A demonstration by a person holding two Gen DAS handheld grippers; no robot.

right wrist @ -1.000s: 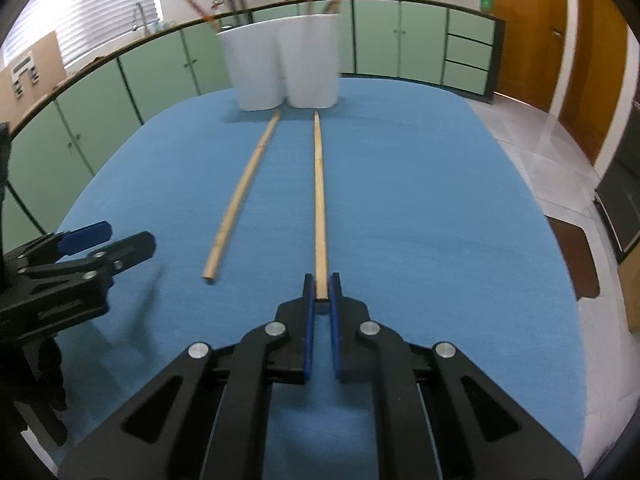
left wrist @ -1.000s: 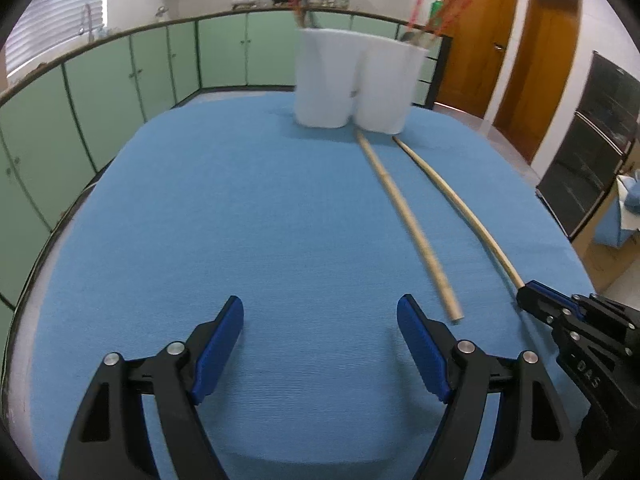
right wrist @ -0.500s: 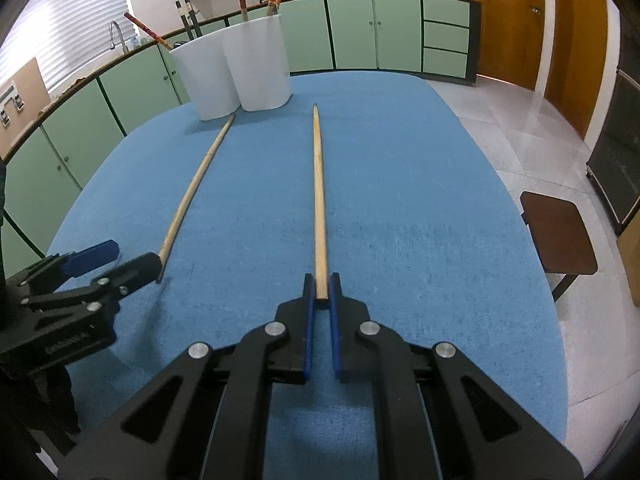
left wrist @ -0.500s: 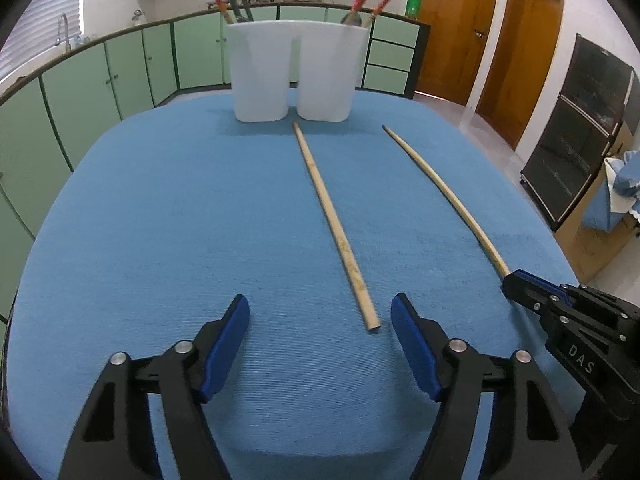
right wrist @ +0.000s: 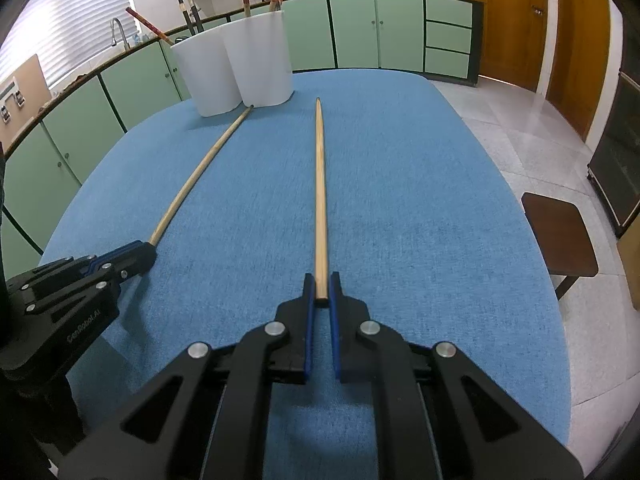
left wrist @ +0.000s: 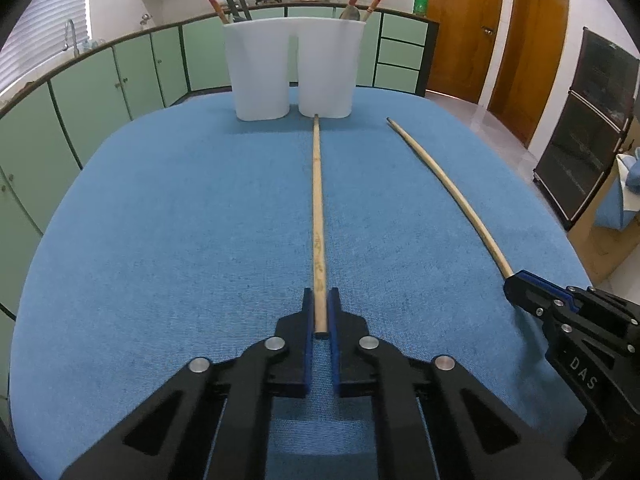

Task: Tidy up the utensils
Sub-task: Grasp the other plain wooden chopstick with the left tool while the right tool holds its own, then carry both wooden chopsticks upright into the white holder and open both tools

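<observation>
Your left tool (left wrist: pixel 321 300) sits low over the blue table (left wrist: pixel 160 240), level and aimed straight up the frame, its blue pads clenched on the near end of a wooden chopstick (left wrist: pixel 317 208). That stick runs from the lower centre of the left view up to the foot of the right-hand white cup (left wrist: pixel 330 68), its far tip touching the cup or just short of it; the view is too flat to say which. The other white cup (left wrist: pixel 258 70) stands touching it on the left, and red and dark utensils lean out of both.

Your right tool (right wrist: pixel 321 290) holds the same low, level pose, clamped on the butt of the second chopstick (right wrist: pixel 320 184). This one lies along the centre of the right view, pointed tip toward the top of the frame, ending on bare cloth to the right of the cups.
</observation>
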